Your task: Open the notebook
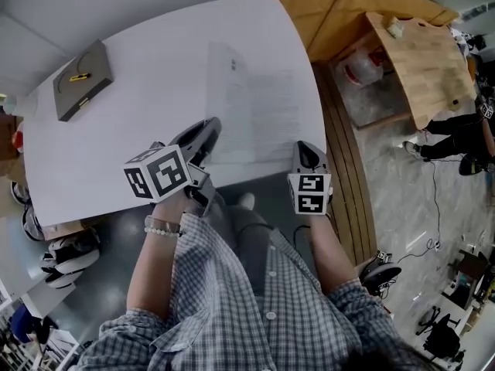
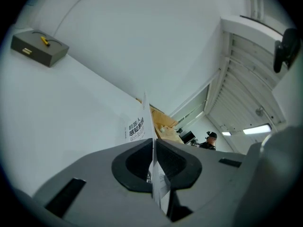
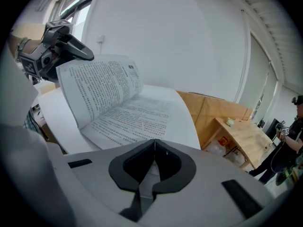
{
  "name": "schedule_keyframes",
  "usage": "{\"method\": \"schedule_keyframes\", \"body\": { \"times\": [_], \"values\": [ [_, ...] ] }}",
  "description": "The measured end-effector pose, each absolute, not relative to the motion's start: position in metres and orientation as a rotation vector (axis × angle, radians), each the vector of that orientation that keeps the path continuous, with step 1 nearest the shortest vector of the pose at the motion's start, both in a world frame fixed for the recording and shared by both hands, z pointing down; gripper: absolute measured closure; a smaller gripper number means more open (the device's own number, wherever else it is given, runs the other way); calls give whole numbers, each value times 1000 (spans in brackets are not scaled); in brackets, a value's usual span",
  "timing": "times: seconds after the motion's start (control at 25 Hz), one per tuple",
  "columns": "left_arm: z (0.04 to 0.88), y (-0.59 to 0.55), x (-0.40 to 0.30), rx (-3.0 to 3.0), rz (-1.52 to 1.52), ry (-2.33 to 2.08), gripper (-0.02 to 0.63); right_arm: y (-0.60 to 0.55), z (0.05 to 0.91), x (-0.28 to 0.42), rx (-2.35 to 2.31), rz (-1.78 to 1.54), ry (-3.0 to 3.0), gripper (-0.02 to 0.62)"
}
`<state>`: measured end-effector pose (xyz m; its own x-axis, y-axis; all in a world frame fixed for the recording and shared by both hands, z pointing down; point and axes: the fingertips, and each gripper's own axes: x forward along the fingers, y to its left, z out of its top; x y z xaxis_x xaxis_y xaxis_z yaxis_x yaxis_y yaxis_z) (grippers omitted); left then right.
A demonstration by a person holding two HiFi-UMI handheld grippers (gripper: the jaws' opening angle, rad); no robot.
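We see the thin white paper notebook point(image 1: 259, 118) with printed pages lying open near the front edge of the white table point(image 1: 139, 145), its left leaves lifted steeply.

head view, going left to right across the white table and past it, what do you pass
grey box → left gripper → open notebook → right gripper → wooden table

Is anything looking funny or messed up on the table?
Just one thing: a notebook page stands up curled instead of lying flat, because the left gripper is pinching its edge. Nothing looks spilled or torn.
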<state>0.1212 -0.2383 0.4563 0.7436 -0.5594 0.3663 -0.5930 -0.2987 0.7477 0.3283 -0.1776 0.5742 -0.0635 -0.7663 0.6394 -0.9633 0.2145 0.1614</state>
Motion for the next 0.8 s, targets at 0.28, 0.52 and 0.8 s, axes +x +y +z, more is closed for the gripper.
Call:
{"method": "schedule_keyframes", "body": {
  "times": [0.28,0.52,0.8],
  "values": [
    [473,-228,85,1853,-57,-912,578,-186,575,333,1594,398,-1871,574],
    [494,-224,62,1787,-110,-922,577,-187,576,336,1619,427,-1871,574],
    [525,-219,33,1731,-88,-933,577,-187,576,333,1632,444,-1861,574]
  ]
}}
